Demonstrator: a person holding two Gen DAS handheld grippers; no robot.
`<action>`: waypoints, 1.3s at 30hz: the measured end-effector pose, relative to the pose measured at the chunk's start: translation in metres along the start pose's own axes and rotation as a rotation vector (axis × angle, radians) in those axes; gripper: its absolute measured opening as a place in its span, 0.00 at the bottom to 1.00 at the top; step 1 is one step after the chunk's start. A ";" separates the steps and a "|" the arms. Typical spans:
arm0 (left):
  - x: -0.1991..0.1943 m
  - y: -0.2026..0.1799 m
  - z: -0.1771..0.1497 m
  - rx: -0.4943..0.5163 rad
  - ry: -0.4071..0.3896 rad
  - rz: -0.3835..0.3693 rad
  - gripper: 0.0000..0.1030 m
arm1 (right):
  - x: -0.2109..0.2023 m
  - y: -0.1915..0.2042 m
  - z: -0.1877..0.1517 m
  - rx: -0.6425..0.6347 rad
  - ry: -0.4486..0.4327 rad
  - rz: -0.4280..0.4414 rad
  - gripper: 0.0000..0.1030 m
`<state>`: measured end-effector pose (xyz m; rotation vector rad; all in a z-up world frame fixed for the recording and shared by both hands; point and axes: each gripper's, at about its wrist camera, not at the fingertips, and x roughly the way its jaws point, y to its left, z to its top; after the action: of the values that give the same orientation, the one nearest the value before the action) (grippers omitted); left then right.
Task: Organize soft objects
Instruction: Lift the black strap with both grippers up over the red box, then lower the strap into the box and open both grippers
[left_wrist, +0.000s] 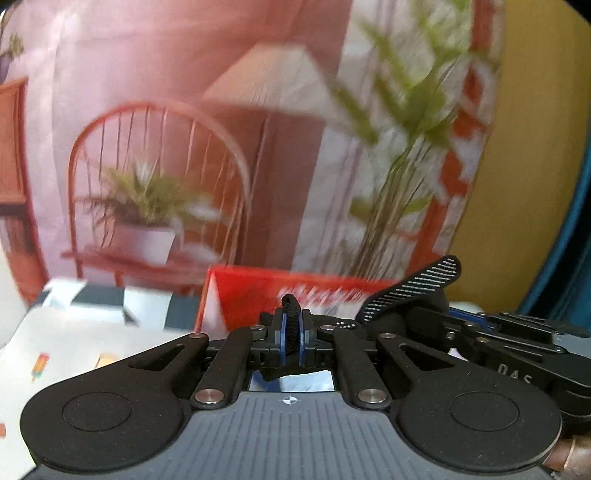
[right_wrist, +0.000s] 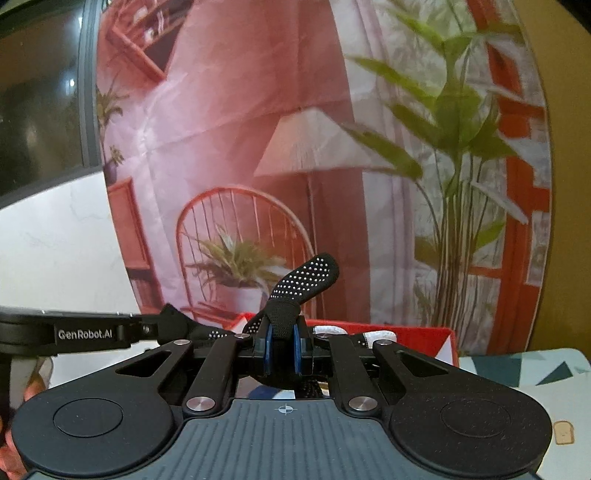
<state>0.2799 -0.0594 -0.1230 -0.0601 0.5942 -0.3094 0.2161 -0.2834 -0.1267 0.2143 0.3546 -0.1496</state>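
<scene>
Both grippers hold one black sock with white grip dots. My left gripper (left_wrist: 293, 332) is shut on a black edge of the sock (left_wrist: 291, 321). My right gripper (right_wrist: 283, 341) is shut on another part of the sock (right_wrist: 306, 280), whose dotted end sticks up above the jaws. In the left wrist view the dotted end (left_wrist: 413, 288) rises at the right, above the right gripper's body (left_wrist: 517, 339). A red box (left_wrist: 266, 299) sits just beyond both grippers; its rim shows in the right wrist view (right_wrist: 399, 332), with white fabric (right_wrist: 376, 335) inside.
A printed backdrop (right_wrist: 258, 147) of a pink room with chair, lamp and plants hangs right behind the box. The table has a patterned cloth (left_wrist: 74, 350). A yellow wall (left_wrist: 535, 147) is at the right. The left gripper's body (right_wrist: 74, 334) lies at the left.
</scene>
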 end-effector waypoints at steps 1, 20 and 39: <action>0.009 0.003 -0.004 -0.015 0.032 0.004 0.07 | 0.008 -0.004 -0.004 0.012 0.025 -0.004 0.10; 0.077 0.008 -0.039 0.091 0.266 0.055 0.07 | 0.082 -0.032 -0.062 0.255 0.413 -0.050 0.10; 0.008 0.012 -0.039 0.100 0.127 -0.018 0.56 | 0.035 -0.014 -0.046 0.147 0.287 -0.132 0.38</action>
<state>0.2678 -0.0491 -0.1620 0.0513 0.7037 -0.3622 0.2308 -0.2902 -0.1843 0.3591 0.6449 -0.2769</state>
